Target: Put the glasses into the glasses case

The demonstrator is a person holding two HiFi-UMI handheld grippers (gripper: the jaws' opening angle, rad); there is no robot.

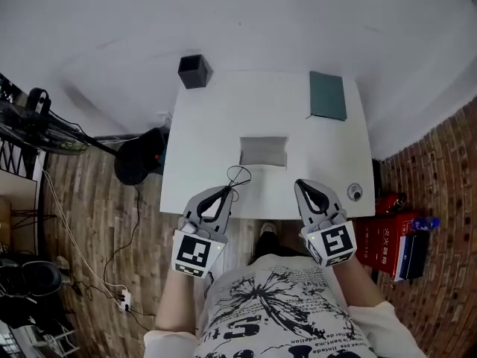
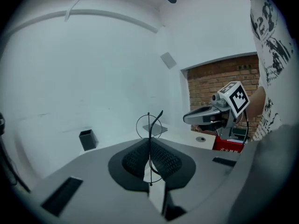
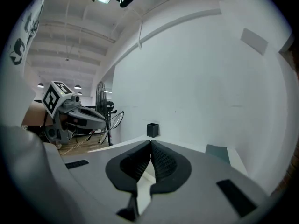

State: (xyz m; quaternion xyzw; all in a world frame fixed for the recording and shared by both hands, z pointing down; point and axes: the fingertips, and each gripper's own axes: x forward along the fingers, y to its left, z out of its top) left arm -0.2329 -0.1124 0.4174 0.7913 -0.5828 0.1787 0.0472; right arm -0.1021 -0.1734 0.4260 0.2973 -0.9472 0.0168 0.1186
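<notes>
Thin black wire-framed glasses (image 1: pixel 238 176) stick out from the tips of my left gripper (image 1: pixel 226 192), which is shut on them at the table's near edge. In the left gripper view the glasses (image 2: pixel 149 125) stand upright between the closed pads of the left gripper (image 2: pixel 149 146). A grey rectangular glasses case (image 1: pixel 263 151) lies on the white table (image 1: pixel 201 140), just beyond the glasses. My right gripper (image 1: pixel 301 186) hovers at the near edge to the right of the case. Its jaws are closed with nothing between them, as the right gripper view shows (image 3: pixel 150 144).
A black square cup (image 1: pixel 194 71) stands at the table's far left corner and a dark green flat book (image 1: pixel 328 95) at the far right. A small round metal object (image 1: pixel 355 192) sits near the right front corner. Red boxes (image 1: pixel 387 237) and a black bag (image 1: pixel 138 156) flank the table on the floor.
</notes>
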